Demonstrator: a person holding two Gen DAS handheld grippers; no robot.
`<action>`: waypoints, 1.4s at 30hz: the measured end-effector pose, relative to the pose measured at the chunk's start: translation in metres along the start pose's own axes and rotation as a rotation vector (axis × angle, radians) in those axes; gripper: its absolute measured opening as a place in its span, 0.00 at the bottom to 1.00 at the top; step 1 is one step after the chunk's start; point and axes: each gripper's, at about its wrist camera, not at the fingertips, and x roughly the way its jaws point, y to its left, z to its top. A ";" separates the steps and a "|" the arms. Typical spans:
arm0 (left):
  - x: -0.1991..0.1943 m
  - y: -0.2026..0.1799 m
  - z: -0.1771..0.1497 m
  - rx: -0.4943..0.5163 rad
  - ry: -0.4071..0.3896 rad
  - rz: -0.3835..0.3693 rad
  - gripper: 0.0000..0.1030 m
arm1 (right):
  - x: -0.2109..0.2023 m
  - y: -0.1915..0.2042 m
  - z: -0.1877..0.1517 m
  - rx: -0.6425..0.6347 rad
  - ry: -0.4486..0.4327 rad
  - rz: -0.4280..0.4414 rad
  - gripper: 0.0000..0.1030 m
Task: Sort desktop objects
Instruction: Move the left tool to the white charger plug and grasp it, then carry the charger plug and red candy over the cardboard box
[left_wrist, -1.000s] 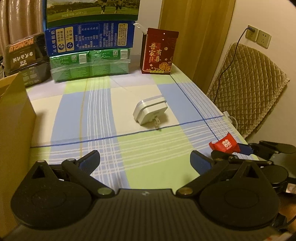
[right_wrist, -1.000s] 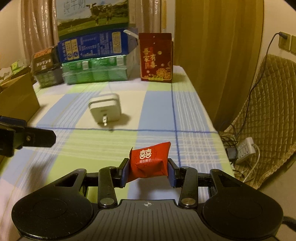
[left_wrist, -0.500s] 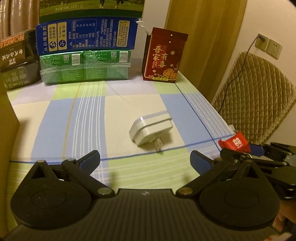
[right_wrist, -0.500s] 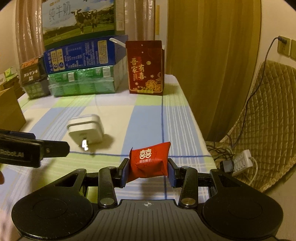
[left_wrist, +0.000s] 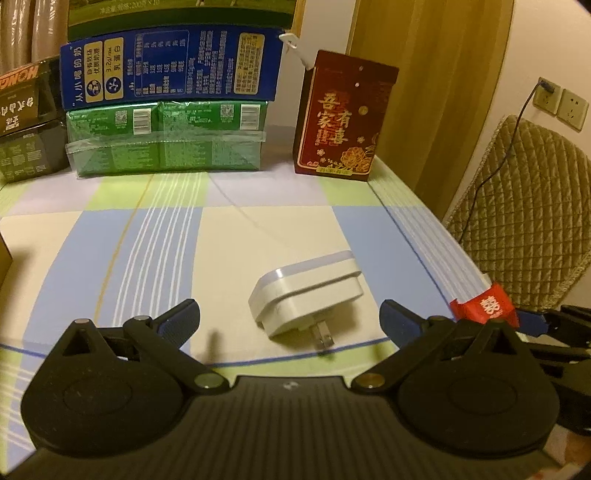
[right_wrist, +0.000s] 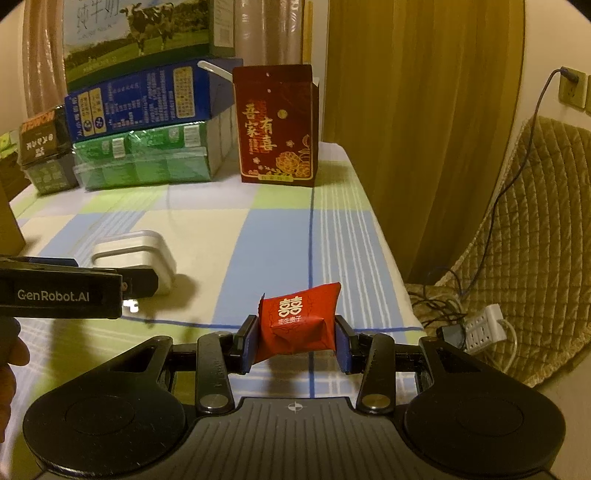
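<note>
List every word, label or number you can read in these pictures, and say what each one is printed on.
"GenRobot.AI": side of the left gripper.
"吾家有喜": front of the dark red gift box.
"囍" with "枣生贵子" beneath: red candy packet held by the right gripper.
"纯牛奶": top milk carton, partly cut off.
"3.2g/100mL": blue carton, upside down.
Other small print on the blue, green and black boxes: too small or blurred to read.

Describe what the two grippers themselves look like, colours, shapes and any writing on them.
Both are matte black plastic. The left gripper has two round disc housings, a ribbed centre plate, angled link arms with silver and brass-coloured pivot pins, and blue finger pads. The right gripper is built the same way. In the right wrist view the left gripper's side reads "GenRobot.AI" in white. No cables or sleeves show.
</note>
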 end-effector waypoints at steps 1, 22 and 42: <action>0.003 0.000 0.000 -0.004 -0.001 0.000 0.99 | 0.003 -0.002 0.001 0.002 0.003 0.001 0.38; 0.034 -0.006 0.007 0.020 0.024 -0.010 0.68 | 0.021 -0.005 0.000 0.011 0.034 0.009 0.38; -0.088 0.035 -0.034 0.043 0.024 0.004 0.68 | -0.065 0.047 -0.008 0.023 0.010 0.124 0.38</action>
